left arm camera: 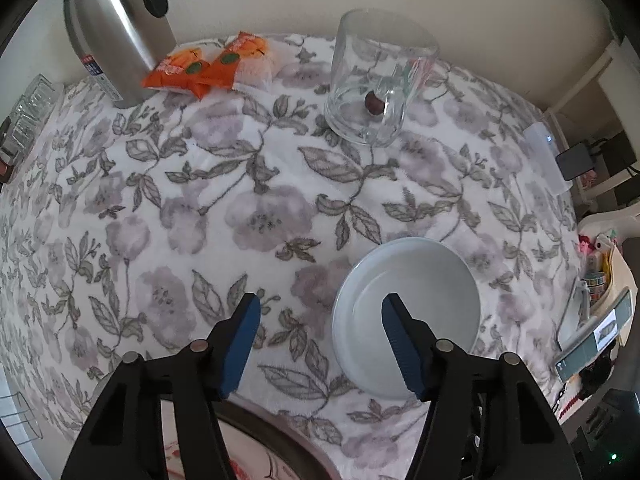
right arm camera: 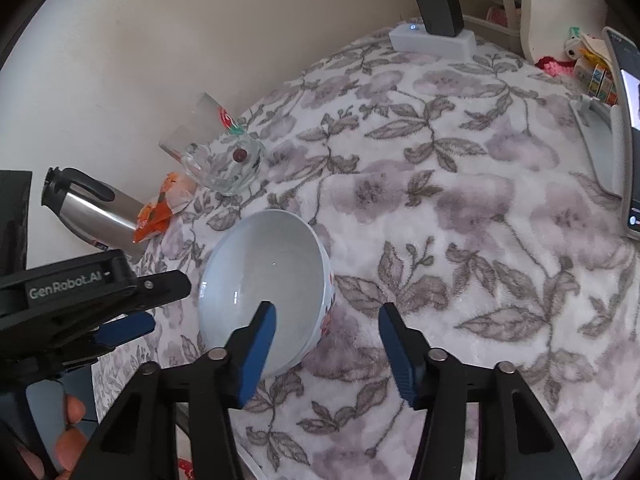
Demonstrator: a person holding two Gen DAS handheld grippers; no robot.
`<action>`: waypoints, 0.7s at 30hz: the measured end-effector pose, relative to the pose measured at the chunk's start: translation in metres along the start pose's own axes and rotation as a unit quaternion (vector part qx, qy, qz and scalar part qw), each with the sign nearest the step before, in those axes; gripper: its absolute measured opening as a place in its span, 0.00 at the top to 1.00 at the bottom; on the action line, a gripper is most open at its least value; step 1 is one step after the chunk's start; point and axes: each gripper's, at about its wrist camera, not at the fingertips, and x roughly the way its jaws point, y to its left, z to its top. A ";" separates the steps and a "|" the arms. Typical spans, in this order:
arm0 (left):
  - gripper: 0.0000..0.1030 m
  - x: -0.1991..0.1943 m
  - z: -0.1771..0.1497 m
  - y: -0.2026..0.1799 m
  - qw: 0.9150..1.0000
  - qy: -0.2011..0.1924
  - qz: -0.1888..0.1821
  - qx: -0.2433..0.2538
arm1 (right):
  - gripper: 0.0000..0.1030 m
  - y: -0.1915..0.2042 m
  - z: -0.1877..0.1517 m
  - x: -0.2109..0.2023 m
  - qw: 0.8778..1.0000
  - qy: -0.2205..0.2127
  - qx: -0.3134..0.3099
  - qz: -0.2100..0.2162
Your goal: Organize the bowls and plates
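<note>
A white bowl (left arm camera: 408, 300) with a red flower print on its outer wall stands upright on the floral tablecloth (left arm camera: 240, 200). My left gripper (left arm camera: 320, 300) is open and straddles the bowl's left rim, one blue pad inside and one over the cloth, neither touching. In the right wrist view the same bowl (right arm camera: 264, 264) sits under my right gripper (right arm camera: 326, 307), also open, with one pad inside and one outside the opposite wall. The left gripper's fingers (right arm camera: 128, 328) show at the left there, held by a hand (right arm camera: 72, 440). A dark-rimmed plate (left arm camera: 260, 452) peeks out at the near edge.
A glass mug (left arm camera: 376, 80) holding a small red fruit stands at the back. A steel thermos (left arm camera: 112, 36) and orange snack packets (left arm camera: 208, 64) stand by the wall. A white box (right arm camera: 432, 42) with a black adapter and a phone on a stand (right arm camera: 624, 128) lie to the right.
</note>
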 end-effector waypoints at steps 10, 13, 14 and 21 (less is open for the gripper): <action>0.54 0.034 0.010 -0.012 0.999 0.024 0.016 0.015 | 0.64 -0.001 0.005 0.023 1.000 0.017 0.002 0.003; 0.62 0.043 0.013 -0.013 0.999 0.031 0.021 0.016 | 0.69 0.002 0.005 0.028 1.000 0.021 -0.005 0.002; 0.64 0.046 0.013 -0.013 0.999 0.033 0.019 0.015 | 0.70 0.003 0.005 0.029 1.000 0.022 -0.006 0.002; 0.78 0.060 0.012 -0.018 0.999 0.048 -0.002 0.023 | 0.79 0.006 0.002 0.040 0.999 0.034 -0.005 0.009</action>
